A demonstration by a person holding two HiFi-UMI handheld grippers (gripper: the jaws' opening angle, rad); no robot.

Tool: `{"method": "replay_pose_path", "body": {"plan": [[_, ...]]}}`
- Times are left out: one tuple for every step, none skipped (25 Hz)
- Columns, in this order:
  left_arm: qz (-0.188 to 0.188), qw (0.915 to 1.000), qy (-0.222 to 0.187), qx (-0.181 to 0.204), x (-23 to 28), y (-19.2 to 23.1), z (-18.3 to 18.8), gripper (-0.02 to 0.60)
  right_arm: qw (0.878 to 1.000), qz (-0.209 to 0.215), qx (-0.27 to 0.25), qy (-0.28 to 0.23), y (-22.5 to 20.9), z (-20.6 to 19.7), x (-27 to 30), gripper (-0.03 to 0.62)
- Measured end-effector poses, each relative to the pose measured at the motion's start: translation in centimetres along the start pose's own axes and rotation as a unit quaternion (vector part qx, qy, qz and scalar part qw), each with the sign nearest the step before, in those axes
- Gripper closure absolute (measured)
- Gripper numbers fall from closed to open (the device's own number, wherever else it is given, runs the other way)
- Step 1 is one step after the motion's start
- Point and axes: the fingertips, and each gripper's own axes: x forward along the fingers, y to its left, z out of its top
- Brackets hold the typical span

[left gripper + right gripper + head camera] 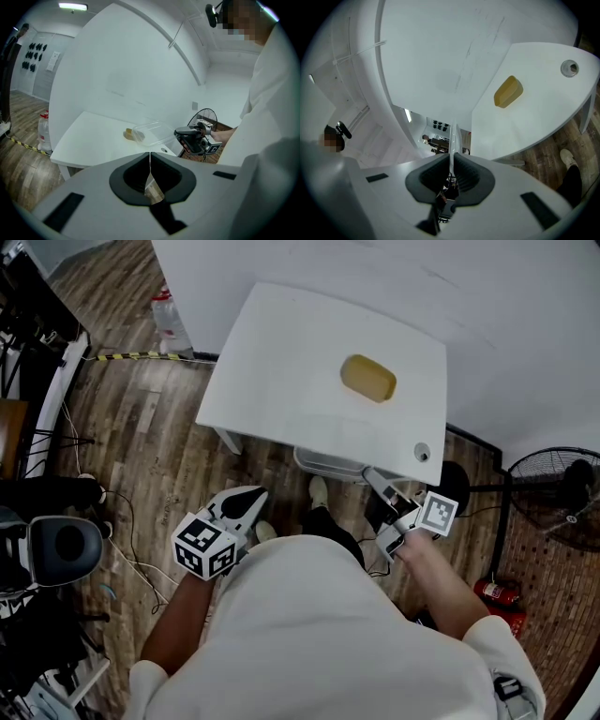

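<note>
Holding left claw (pixel 247 502) and right claw (pixel 372 476) shut, empty, near counter's (pixel 272 371) front edge; leaving yellow block (pixel 367 378) mid-counter by clear tub (pixel 154 130), well apart; looks pre-reach; needs claws opened, then reach forward.

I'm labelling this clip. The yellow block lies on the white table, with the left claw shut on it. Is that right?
Not quite. The yellow block does lie on the white table, but the left claw is shut on nothing and is well short of the table. The left gripper view shows its jaws together and the block far off, untouched.
</note>
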Motion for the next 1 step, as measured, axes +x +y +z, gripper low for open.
{"method": "replay_pose_path", "body": {"plan": [[0.0,1.0,0.001,0.0,0.21,0.0,0.07,0.563,1.0,0.001,0.001,0.0,-0.07,0.23,-0.02,0.559]]}}
